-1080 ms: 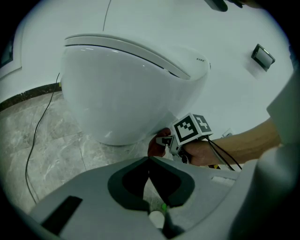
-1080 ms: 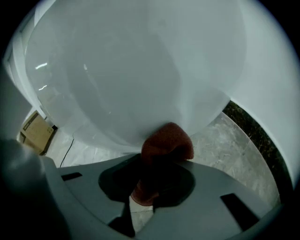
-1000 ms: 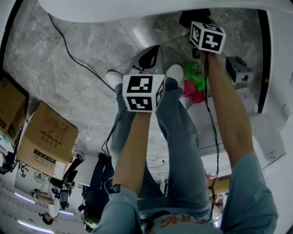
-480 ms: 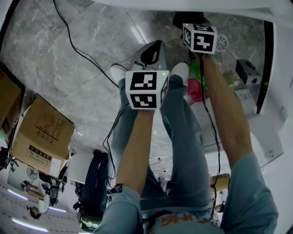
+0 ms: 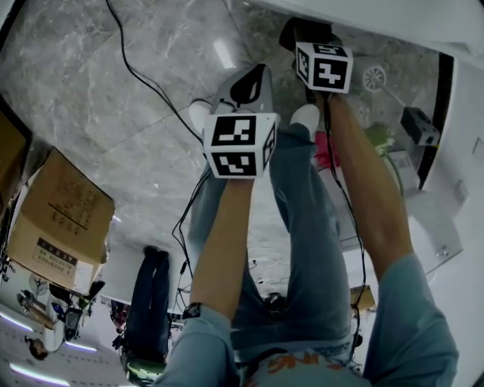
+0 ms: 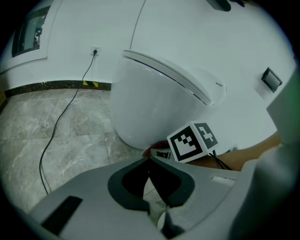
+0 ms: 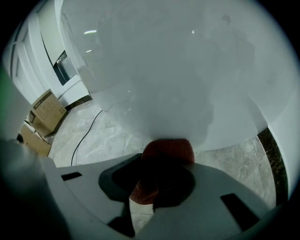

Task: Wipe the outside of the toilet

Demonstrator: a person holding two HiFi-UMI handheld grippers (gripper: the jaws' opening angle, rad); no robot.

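The white toilet bowl (image 6: 159,103) hangs over the grey marble floor; in the head view only its underside (image 5: 393,19) shows at the top edge. My right gripper (image 7: 160,158) is shut on a red cloth (image 7: 167,149), which presses against the lower outside of the bowl (image 7: 164,70). In the head view the right gripper (image 5: 304,34) sits just under the bowl, below its marker cube. My left gripper (image 6: 149,157) is shut with nothing in it and hangs a little back from the bowl, with the right gripper's cube (image 6: 192,140) ahead of it. The left gripper (image 5: 246,85) is held over the person's shoes.
Cardboard cartons (image 5: 64,219) stand on the floor at the left. A black cable (image 5: 151,91) runs across the tiles to a wall socket (image 6: 95,49). Green and pink items (image 5: 376,137) and a white box (image 5: 423,219) lie at the right beside the person's legs.
The right gripper with the cloth has slid a little to the left along the bowl's underside. The left gripper has barely moved. The head view has shifted, so the cartons sit lower.
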